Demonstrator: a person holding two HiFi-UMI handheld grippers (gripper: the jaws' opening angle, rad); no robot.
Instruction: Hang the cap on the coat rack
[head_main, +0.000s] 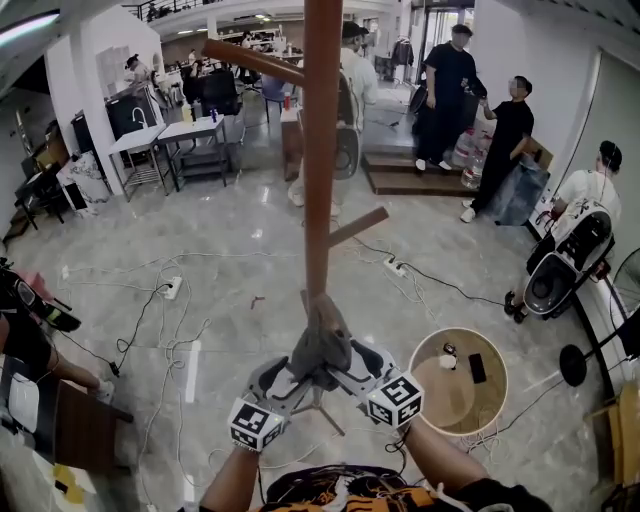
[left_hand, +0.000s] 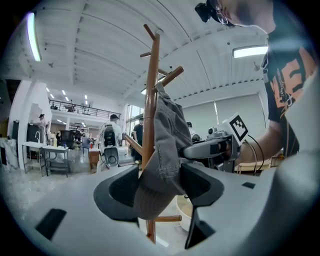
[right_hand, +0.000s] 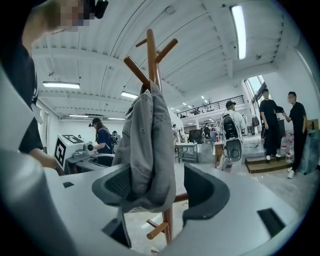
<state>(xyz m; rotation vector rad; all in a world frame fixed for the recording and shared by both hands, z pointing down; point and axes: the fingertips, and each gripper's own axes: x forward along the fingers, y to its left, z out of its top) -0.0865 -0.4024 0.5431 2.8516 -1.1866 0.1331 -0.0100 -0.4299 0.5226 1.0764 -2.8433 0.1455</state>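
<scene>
Cap (left_hand: 165, 145): hangs from peg (left_hand: 172, 75) of coat rack (left_hand: 149, 115); sits between both grippers' jaws
Left gripper (left_hand: 159, 192): wide, unclamped
Right gripper (right_hand: 161, 192): wide; fabric against one jaw
Risk: pulling back may snag fabric, unhooking cap

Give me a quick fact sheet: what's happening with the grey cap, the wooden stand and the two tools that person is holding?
coat rack: upright wooden pole
cap: grey, hanging from a slanted peg, drooping between both pairs of jaws
left hand-held gripper: jaws apart, cap between them, not clamped
right hand-held gripper: jaws apart, cap against one pad, gap at the other
nearby: round table with a dark phone on it
task status: cap looks hung
</scene>
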